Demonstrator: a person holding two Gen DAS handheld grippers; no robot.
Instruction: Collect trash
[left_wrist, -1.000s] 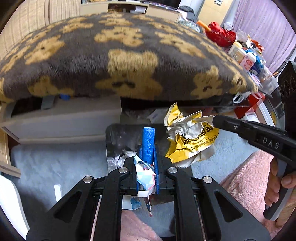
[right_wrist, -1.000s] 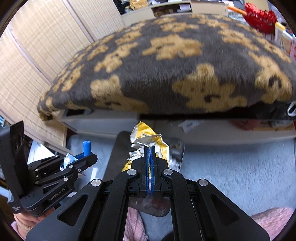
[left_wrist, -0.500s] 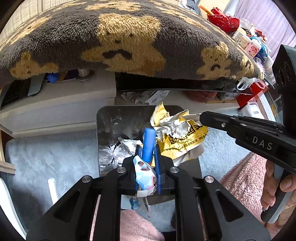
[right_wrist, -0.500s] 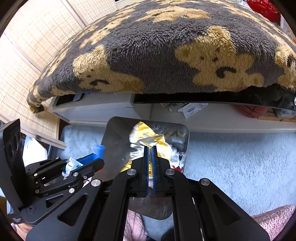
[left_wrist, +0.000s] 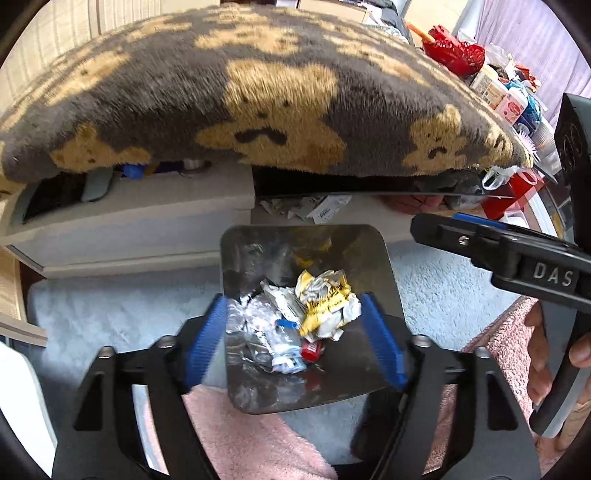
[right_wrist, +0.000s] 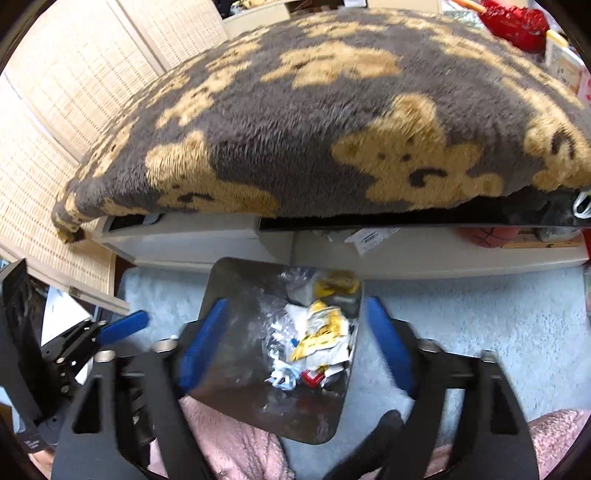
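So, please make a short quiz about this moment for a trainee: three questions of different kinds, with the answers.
1. True or false: the yellow wrapper lies inside the bin.
2. Which tongs hold trash? A) left B) right C) neither
3. Fill in: above the bin hangs a grey blanket with a ____ pattern.

Key:
1. True; it lies on the other trash.
2. C; the left tongs and the right tongs are both opening over the bin, nothing between the pads.
3. Bear.
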